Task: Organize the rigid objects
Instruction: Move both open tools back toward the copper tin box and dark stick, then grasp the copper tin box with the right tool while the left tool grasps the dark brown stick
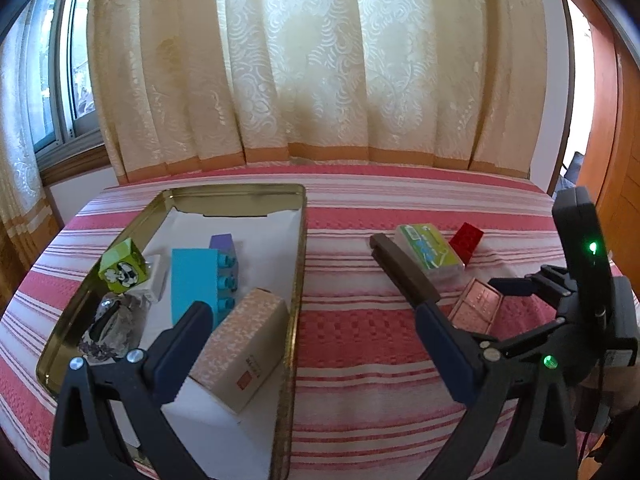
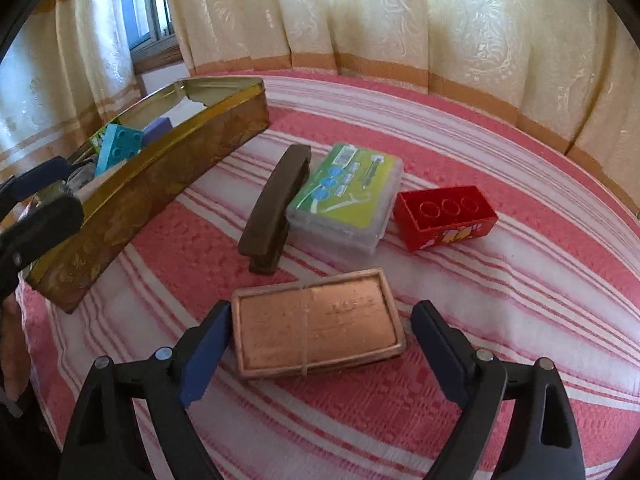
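Four things lie loose on the striped cloth [image 2: 520,280], all right of the gold tin [image 2: 160,184]: a copper case [image 2: 316,322] nearest the camera, a brown bar [image 2: 276,208] closest to the tin, a green-lidded box [image 2: 344,196] touching the bar, and a red brick [image 2: 444,212] farthest out. The right gripper [image 2: 320,344] stands wide open astride the copper case, its pads just clear of both ends. The left gripper [image 1: 316,336] is also spread wide and holds nothing; one finger [image 1: 184,340] is over the tin beside a pink carton [image 1: 244,344]. A blue brick [image 1: 196,280], purple block [image 1: 222,242] and green cube [image 1: 122,266] also sit in the tin.
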### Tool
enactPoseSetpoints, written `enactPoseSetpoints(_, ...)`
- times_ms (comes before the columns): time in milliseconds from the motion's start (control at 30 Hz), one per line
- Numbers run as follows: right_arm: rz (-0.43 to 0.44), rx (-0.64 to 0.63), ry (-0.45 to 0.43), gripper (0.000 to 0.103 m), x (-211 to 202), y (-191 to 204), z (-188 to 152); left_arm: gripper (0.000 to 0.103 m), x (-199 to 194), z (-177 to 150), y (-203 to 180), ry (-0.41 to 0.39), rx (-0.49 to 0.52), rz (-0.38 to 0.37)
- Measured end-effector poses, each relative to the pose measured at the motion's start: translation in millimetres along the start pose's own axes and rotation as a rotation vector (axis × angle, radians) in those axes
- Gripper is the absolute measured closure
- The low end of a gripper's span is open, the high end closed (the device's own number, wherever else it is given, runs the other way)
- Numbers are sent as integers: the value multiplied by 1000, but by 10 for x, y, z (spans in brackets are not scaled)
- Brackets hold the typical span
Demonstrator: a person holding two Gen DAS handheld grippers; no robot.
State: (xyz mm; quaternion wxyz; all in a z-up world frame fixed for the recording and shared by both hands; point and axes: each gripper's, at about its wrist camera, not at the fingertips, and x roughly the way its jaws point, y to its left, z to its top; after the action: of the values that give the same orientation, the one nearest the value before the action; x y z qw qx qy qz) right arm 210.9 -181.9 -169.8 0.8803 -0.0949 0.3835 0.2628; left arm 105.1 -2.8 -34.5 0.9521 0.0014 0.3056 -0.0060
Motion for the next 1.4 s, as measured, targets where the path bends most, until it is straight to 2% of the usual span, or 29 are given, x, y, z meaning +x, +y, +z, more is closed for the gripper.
enactPoseSetpoints(67,-5,9,-5,24,-12,-12,-6,0,14,7,-40,5,10,-4)
enactPoseSetpoints(200,-41,47,-27,24,-116,-77,-77,0,26,29,-133,10,25,-16)
enactPoseSetpoints(500,-158,246,-176,24,-594,-474,-356,2,191,53,-513,49,89,-56)
enactPoseSetpoints(767,-189,357,-256,24,-920,-592,-655,18,534,83,-823,141,139,-70)
enactPoseSetpoints(1033,-150,376,-268,24,-899,-552,-735,44,932,130,-849,234,128,-36)
enactPoseSetpoints(1333,-145,380,-283,24,-900,-536,-785,43,1097,181,-789,253,86,-30)
enactPoseSetpoints(1367,-148,380,-289,24,-911,-526,-803,45,1108,187,-775,255,80,-37)
enactPoseSetpoints(1400,-144,385,-300,24,-934,-521,-820,51,1114,188,-765,257,75,-50)
